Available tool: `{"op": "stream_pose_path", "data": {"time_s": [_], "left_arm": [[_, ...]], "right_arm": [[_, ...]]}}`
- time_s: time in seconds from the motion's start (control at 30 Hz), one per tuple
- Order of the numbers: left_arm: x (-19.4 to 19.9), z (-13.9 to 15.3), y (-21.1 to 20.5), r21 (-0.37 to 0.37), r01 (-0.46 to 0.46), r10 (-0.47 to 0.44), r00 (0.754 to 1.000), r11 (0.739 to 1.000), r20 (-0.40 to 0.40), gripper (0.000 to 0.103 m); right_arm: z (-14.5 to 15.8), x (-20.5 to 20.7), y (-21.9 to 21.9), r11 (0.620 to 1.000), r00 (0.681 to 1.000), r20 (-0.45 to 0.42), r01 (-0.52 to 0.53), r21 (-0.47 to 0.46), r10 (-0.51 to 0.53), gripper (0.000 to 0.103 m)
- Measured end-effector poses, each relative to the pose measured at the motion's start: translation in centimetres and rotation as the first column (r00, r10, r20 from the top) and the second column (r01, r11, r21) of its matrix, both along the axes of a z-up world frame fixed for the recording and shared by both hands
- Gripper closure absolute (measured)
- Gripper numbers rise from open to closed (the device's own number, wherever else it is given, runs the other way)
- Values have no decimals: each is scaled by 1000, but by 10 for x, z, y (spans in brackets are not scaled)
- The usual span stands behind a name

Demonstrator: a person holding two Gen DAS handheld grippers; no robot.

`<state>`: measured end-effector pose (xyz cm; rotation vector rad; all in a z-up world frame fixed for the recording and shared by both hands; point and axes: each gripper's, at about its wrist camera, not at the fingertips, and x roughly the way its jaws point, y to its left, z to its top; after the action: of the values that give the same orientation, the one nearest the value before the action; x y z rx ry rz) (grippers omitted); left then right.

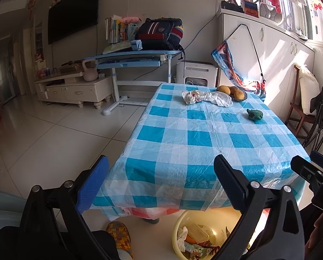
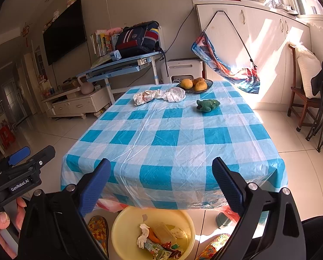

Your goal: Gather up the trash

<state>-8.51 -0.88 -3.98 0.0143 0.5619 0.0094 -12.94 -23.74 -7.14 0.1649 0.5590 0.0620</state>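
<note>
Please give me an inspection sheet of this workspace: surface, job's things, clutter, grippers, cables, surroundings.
Surface: table under a blue and white checked plastic cover, mostly bare.
Job's things: crumpled white wrappers at the far end; yellow basin on the floor at the near edge, already holding tissues and packets.
Clutter: fruit bowl beside the wrappers; green toy apart from both.
Grippers: left hand-held gripper and right hand-held gripper both open, empty, at the near edge above the basin.
Cables: dark cable along the far wall; none on the table.
Surroundings: desk with backpack, TV, white cabinets, wooden chair, tiled floor.
</note>
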Motion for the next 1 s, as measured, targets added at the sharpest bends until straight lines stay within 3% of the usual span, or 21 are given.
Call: {"op": "stream_pose_path", "data": {"time_s": [1.0], "left_arm": [[0, 0, 0, 1, 1, -1, 1000, 1000, 2, 9]], "right_arm": [[1, 0, 3, 1000, 1000, 0, -2, -6, 2, 12]]}}
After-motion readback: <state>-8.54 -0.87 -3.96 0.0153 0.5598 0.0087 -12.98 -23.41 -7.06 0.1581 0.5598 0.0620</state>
